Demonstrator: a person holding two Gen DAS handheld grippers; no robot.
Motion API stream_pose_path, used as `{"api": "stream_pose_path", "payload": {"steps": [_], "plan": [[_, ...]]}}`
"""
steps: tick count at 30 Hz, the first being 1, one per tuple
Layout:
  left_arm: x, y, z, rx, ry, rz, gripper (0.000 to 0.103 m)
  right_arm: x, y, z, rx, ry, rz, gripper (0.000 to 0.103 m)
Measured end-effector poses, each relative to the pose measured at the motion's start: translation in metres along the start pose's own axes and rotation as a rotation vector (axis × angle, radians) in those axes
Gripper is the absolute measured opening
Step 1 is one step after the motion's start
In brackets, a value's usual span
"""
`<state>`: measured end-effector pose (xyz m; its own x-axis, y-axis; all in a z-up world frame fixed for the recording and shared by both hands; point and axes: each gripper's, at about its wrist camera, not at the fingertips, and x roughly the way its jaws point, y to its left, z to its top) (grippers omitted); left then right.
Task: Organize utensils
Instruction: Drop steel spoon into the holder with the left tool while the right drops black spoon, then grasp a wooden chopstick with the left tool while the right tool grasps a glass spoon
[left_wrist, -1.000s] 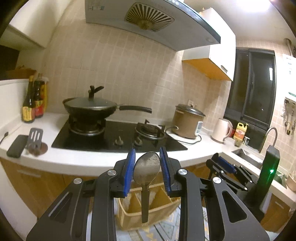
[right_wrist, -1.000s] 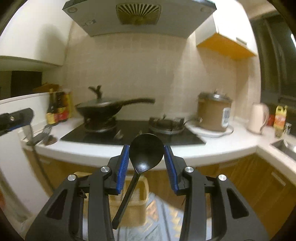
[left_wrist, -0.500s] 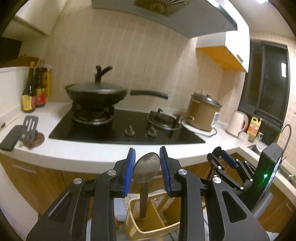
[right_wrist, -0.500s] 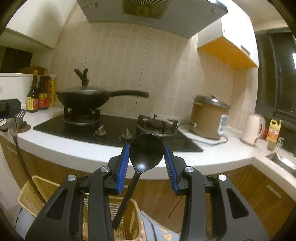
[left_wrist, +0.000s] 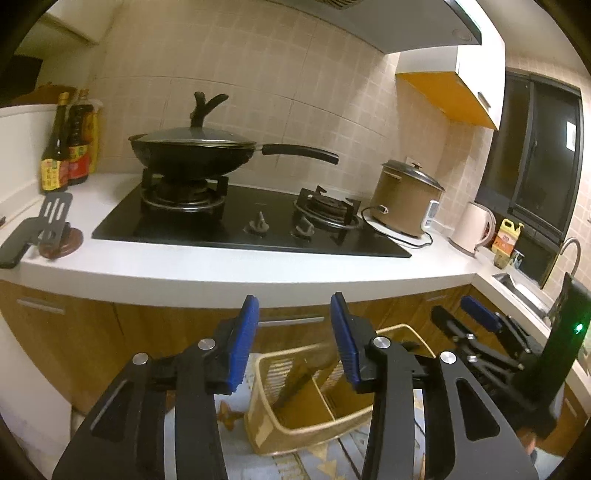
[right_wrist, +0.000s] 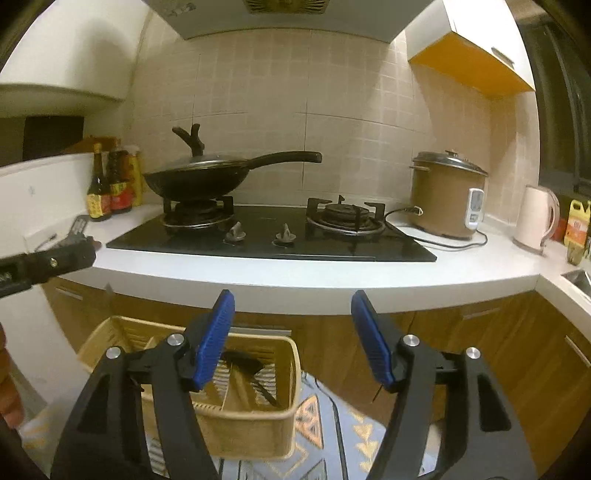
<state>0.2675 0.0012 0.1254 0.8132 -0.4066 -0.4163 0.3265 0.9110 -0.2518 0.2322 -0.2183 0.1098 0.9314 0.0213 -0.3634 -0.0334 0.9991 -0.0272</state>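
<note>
We see a white countertop (right_wrist: 332, 273) spanning the middle of the frame. On it sit a black gas hob (right_wrist: 266, 240) at center, sauce bottles (right_wrist: 110, 184) at left, a brown rice cooker (right_wrist: 445, 199) and a pale kettle (right_wrist: 535, 218) at right. Below, on the floor, a patterned rug (right_wrist: 332, 435) carries a tan divided basket (right_wrist: 255, 424), lower center.

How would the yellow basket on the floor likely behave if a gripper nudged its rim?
The basket looks like thin slotted plastic, so probably light and a bit flexible. It stands tall on a rug, with the ladle leaning inside, so a rim push may tip it sooner than slide it.
</note>
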Motion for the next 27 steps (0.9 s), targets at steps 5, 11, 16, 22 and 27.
{"api": "stream_pose_path", "payload": {"steps": [5, 11, 16, 22, 27], "plan": [[-0.031, -0.005, 0.001, 0.012, 0.004, 0.020, 0.040, -0.036, -0.015, 0.008, 0.075, 0.031, 0.029, 0.062], [-0.071, -0.012, -0.004, 0.027, 0.052, 0.059, 0.042, -0.071, -0.022, 0.009, 0.102, 0.135, 0.093, 0.062], [-0.093, -0.009, -0.025, 0.024, 0.115, 0.067, 0.042, -0.090, -0.016, -0.009, 0.084, 0.253, 0.160, 0.062], [-0.088, 0.002, -0.071, 0.032, 0.256, 0.117, 0.042, -0.084, 0.011, -0.050, 0.002, 0.428, 0.231, 0.062], [-0.063, 0.030, -0.113, -0.045, 0.416, 0.100, 0.041, -0.057, 0.037, -0.089, -0.042, 0.601, 0.302, 0.062]]}}
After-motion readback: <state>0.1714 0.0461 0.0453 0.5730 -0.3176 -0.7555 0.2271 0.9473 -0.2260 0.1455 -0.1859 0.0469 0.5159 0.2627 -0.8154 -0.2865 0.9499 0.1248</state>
